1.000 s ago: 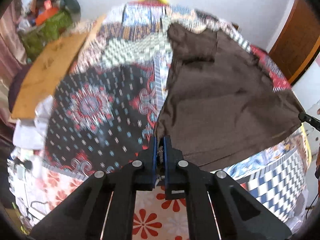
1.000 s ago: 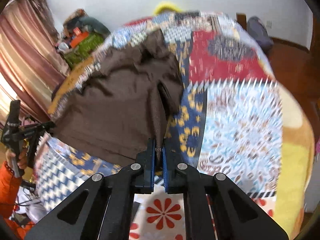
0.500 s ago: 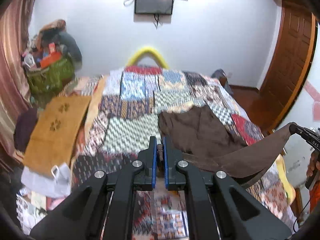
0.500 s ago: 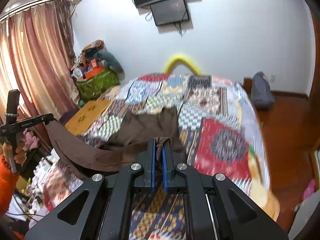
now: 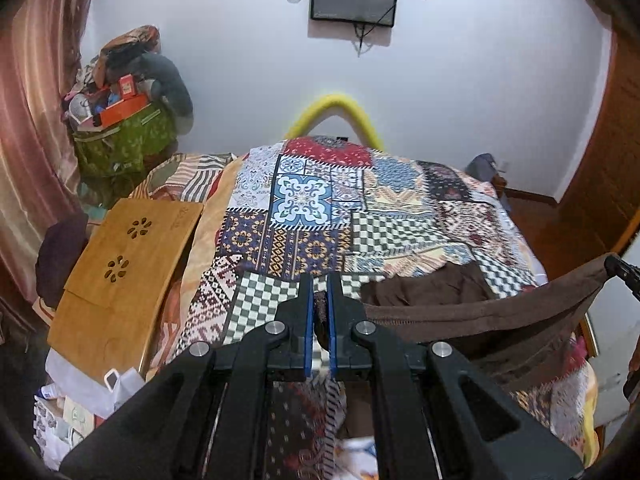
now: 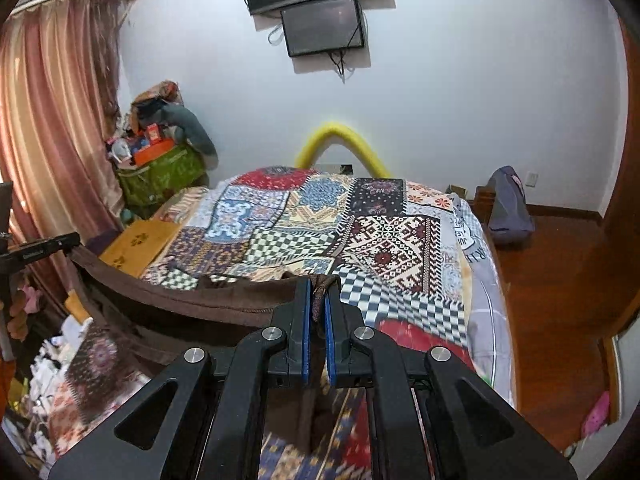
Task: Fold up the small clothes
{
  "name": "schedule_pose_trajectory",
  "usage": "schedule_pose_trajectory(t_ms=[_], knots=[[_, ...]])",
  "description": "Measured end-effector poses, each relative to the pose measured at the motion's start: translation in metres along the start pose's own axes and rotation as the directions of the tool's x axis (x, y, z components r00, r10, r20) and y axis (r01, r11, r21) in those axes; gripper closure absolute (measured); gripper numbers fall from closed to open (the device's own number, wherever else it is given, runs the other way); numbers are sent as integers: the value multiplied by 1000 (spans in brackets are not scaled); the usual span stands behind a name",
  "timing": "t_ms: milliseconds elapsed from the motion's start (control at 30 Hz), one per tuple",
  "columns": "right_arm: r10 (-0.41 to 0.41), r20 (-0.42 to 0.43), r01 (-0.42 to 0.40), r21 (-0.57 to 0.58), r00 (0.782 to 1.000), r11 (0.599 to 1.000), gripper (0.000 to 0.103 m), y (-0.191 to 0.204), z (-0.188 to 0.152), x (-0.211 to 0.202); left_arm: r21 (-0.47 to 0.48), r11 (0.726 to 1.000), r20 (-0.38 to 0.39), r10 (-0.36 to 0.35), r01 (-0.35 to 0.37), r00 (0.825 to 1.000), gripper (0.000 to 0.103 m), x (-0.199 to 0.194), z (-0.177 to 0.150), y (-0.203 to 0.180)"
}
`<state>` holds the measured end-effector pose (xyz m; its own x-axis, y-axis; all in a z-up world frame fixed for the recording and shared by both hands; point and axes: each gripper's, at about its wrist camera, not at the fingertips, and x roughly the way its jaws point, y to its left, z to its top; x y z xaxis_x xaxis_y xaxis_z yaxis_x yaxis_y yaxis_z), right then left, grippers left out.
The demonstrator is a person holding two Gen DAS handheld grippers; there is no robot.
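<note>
A brown garment (image 5: 472, 312) hangs stretched between my two grippers above the patchwork bedspread (image 5: 320, 208). My left gripper (image 5: 320, 308) is shut on one corner of its hem. My right gripper (image 6: 319, 300) is shut on the other corner; the garment (image 6: 192, 300) runs from it to the left. In the left wrist view the right gripper's tip (image 5: 620, 270) shows at the far right edge holding the cloth. In the right wrist view the left gripper (image 6: 44, 246) shows at the far left. The garment's lower part sags onto the bed.
A wooden lap tray (image 5: 124, 276) lies at the bed's left edge. A green bag piled with things (image 5: 124, 136) stands in the far left corner by a pink curtain (image 6: 52, 128). A yellow curved headboard (image 5: 332, 116) backs the bed. Wooden floor and a grey bag (image 6: 508, 208) are right.
Both grippers have lifted the brown garment off the bed and tilted up, so the views went from looking down at the spread cloth to looking across the room.
</note>
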<state>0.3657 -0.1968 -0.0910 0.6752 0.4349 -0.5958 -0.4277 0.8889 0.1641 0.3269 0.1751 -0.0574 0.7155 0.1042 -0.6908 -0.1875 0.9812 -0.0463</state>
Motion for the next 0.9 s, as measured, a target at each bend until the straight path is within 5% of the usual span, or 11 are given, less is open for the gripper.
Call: schedule_pose_trajectory(t_ms=[433, 500, 567, 600, 900], knots=[[15, -203, -6, 45, 979, 999, 97, -30, 15, 148, 30, 997, -175, 75, -70, 982, 96, 165, 9, 17], [6, -196, 7, 62, 980, 998, 85, -33, 17, 150, 10, 998, -178, 57, -56, 982, 85, 172, 9, 20], [16, -166, -4, 74, 986, 997, 64, -35, 19, 145, -2, 999, -163, 40, -40, 986, 55, 171, 7, 22], [20, -136, -10, 75, 990, 997, 55, -35, 18, 138, 3, 999, -151, 41, -41, 988, 51, 168, 5, 21], [108, -215, -90, 88, 971, 992, 47, -26, -44, 101, 140, 990, -280, 8, 33, 960, 38, 150, -68, -8]])
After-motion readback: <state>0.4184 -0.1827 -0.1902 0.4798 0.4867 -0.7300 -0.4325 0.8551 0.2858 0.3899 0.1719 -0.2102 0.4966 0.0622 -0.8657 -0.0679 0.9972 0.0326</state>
